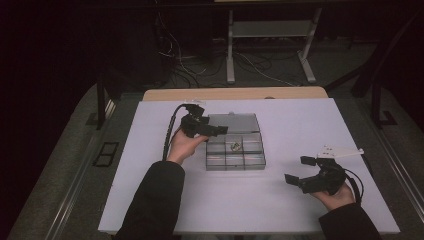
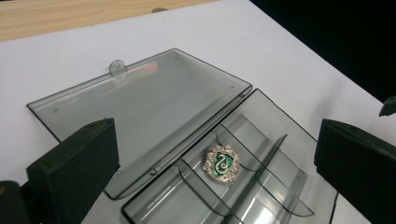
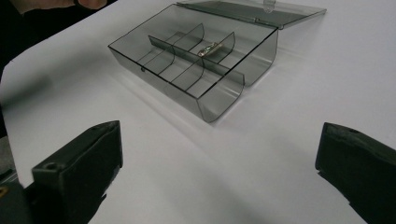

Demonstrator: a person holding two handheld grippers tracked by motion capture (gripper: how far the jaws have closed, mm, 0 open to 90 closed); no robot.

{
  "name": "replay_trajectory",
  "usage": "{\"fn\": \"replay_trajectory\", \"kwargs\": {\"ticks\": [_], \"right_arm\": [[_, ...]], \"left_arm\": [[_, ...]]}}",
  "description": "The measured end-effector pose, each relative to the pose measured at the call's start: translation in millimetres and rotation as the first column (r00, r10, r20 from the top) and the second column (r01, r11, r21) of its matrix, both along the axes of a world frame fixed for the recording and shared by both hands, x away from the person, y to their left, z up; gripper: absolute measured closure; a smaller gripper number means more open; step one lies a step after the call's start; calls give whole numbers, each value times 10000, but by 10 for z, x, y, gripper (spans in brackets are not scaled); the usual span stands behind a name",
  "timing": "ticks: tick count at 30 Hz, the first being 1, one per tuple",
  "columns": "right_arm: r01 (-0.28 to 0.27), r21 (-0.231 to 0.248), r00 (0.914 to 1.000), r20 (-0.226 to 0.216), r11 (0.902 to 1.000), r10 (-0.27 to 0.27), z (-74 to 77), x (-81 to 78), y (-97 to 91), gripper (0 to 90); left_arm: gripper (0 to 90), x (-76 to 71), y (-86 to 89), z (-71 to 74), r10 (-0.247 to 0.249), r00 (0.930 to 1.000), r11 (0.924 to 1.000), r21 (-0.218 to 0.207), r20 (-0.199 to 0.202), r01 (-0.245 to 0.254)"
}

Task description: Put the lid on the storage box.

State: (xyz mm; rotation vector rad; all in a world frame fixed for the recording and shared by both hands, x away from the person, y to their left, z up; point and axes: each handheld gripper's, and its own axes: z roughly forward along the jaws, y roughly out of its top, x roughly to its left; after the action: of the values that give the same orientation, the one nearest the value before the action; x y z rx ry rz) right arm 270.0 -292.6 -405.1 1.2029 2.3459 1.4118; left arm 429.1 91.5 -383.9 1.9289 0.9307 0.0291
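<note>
Two tools, both gaping and empty: my left tool [image 1: 216, 131] hangs right over the open box [image 1: 235, 156], the badge [image 2: 222, 163] lying in a middle compartment just below; my right tool [image 1: 299, 171] sits well apart on the bench [image 1: 280, 210]

Compartment box [image 1: 235, 152] mid-table [image 1: 280, 210], lid [image 1: 231, 121] lying open flat behind it, badge [image 1: 234, 146] in a far middle compartment, left gripper [image 1: 212, 131] just left of box, right gripper [image 1: 300, 171] well right, nearer.

You will find no words or numbers to read; the badge [image 2: 223, 163] in the box [image 2: 275, 154] bears a snake-shaped S emblem.
</note>
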Motion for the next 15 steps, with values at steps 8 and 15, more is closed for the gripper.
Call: {"fn": "replay_trajectory", "kwargs": {"ticks": [8,15], "right_arm": [[-152,-89,9999,65,9998,152,120,158,47,5],[-199,-82,9998,85,9998,200,207,356,117,5]], "left_arm": [[0,61,71,-62,281,9996,9995,-110,-95,-282],[0,121,88,-134,658,9976,9973,-304,-201,-664]]}}
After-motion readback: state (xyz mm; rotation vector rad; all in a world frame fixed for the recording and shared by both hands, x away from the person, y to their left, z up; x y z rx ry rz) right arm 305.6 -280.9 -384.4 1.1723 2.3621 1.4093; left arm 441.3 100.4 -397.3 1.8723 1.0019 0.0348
